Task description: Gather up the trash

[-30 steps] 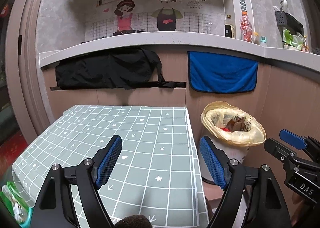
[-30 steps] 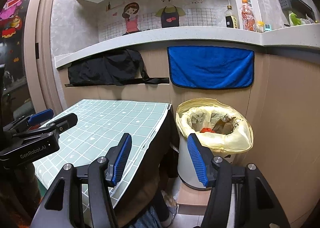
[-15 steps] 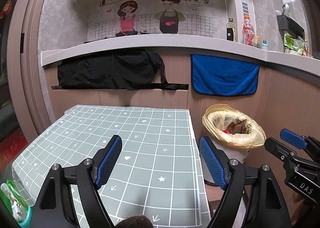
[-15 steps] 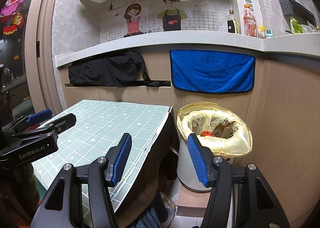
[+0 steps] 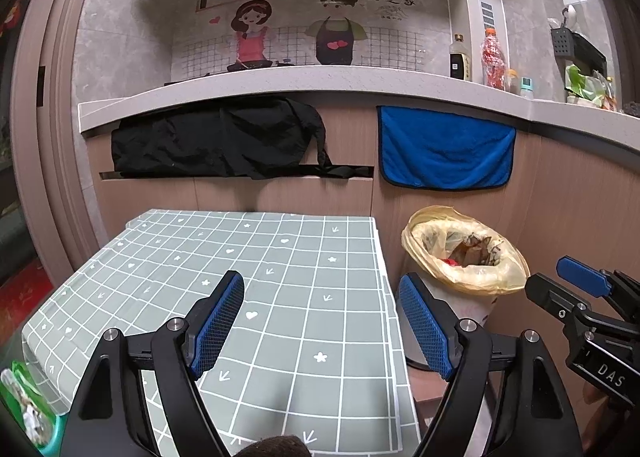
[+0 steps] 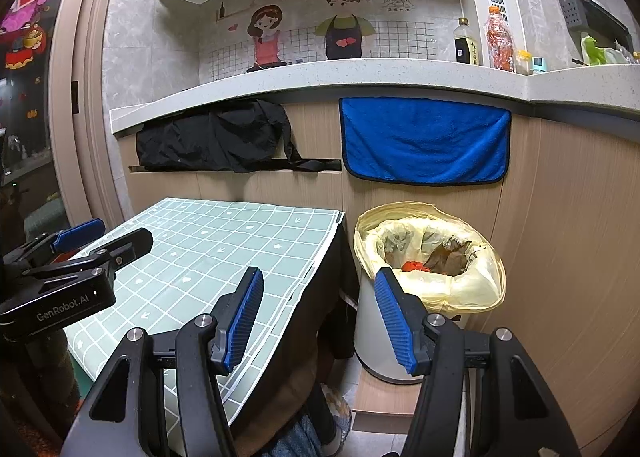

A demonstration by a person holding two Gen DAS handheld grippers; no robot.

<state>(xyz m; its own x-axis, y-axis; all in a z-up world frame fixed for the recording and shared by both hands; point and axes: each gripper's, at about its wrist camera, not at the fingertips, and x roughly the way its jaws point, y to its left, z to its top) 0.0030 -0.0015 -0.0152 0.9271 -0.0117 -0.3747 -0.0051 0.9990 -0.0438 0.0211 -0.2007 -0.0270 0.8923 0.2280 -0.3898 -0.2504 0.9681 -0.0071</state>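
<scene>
A white bin with a yellow liner (image 5: 480, 281) stands right of the table; it also shows in the right wrist view (image 6: 476, 285). Brown and red trash (image 6: 444, 257) lies inside it. My left gripper (image 5: 320, 321) is open and empty above the green checked tablecloth (image 5: 280, 269). My right gripper (image 6: 318, 317) is open and empty, held between the table's right edge and the bin. The right gripper shows at the right edge of the left wrist view (image 5: 580, 297); the left gripper shows at the left of the right wrist view (image 6: 80, 257).
A black cloth (image 5: 216, 141) and a blue towel (image 5: 444, 149) hang on the wooden counter front behind the table. Bottles (image 5: 492, 57) stand on the counter. A green packet (image 5: 24, 405) lies at the lower left edge. The bin rests on a low wooden stool (image 6: 384, 393).
Both grippers have risen and drawn back slightly; the table and bin sit a little lower and farther in both views. Both stay open and empty.
</scene>
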